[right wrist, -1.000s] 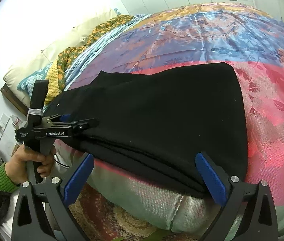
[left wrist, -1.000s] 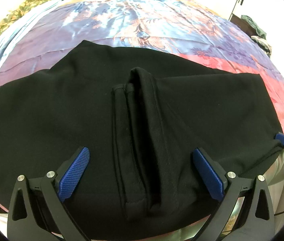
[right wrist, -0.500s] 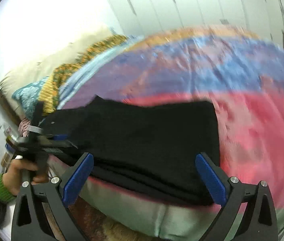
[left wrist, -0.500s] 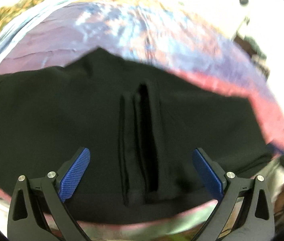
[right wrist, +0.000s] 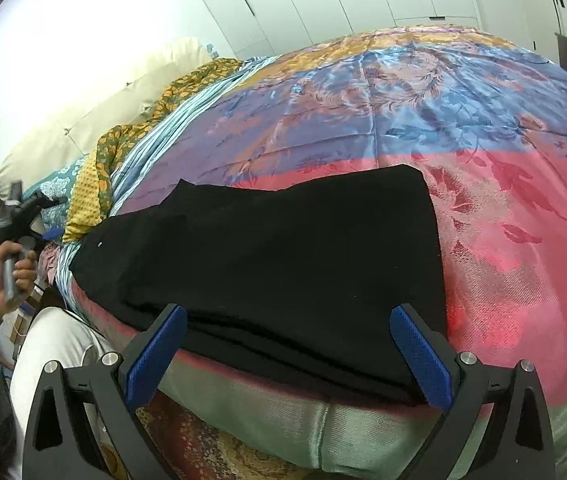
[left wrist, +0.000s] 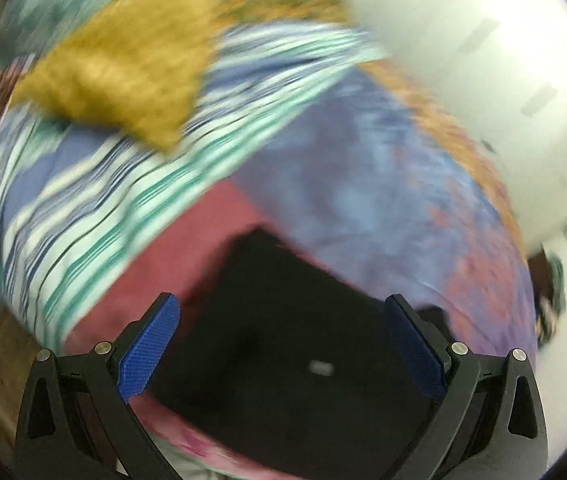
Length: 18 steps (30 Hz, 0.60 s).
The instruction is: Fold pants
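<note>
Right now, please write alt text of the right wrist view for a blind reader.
Folded black pants lie on a colourful bedspread near the bed's front edge, beyond the open, empty right gripper. Far left, a hand holds the left gripper.

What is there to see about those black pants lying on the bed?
The black pants look like soft, matte knit, folded into a flat stack with layered edges at the bed's near side. They lie on the pink part of the bedspread. A small pale dot shows near their left end. Neither gripper touches them.
</note>
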Each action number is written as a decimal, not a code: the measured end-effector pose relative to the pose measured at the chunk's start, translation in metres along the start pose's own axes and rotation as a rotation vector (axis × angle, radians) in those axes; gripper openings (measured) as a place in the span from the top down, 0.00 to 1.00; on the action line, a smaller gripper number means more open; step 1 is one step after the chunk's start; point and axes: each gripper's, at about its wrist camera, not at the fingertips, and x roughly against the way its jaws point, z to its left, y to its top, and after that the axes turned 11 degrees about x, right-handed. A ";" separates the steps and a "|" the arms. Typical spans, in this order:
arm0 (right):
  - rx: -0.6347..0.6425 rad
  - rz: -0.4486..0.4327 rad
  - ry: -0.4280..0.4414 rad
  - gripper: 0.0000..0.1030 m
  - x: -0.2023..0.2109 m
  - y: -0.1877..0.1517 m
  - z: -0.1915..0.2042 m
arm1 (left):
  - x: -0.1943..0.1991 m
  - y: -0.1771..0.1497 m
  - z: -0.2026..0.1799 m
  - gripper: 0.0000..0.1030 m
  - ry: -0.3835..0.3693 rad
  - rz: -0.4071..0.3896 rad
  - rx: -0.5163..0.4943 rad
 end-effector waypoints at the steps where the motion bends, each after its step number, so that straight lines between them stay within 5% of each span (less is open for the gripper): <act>1: -0.001 0.002 0.000 0.02 0.000 0.000 0.000 | -0.012 0.005 0.013 0.04 0.008 0.036 0.040; 6: 0.017 0.020 -0.013 0.02 -0.004 -0.001 0.002 | -0.063 -0.007 0.019 0.13 -0.047 0.198 0.040; 9: 0.028 0.027 -0.020 0.02 -0.005 -0.001 0.003 | -0.081 -0.014 0.009 0.09 0.019 0.221 -0.041; 18: 0.037 0.041 -0.032 0.02 -0.009 -0.002 0.004 | -0.098 -0.015 0.011 0.00 -0.008 0.270 -0.068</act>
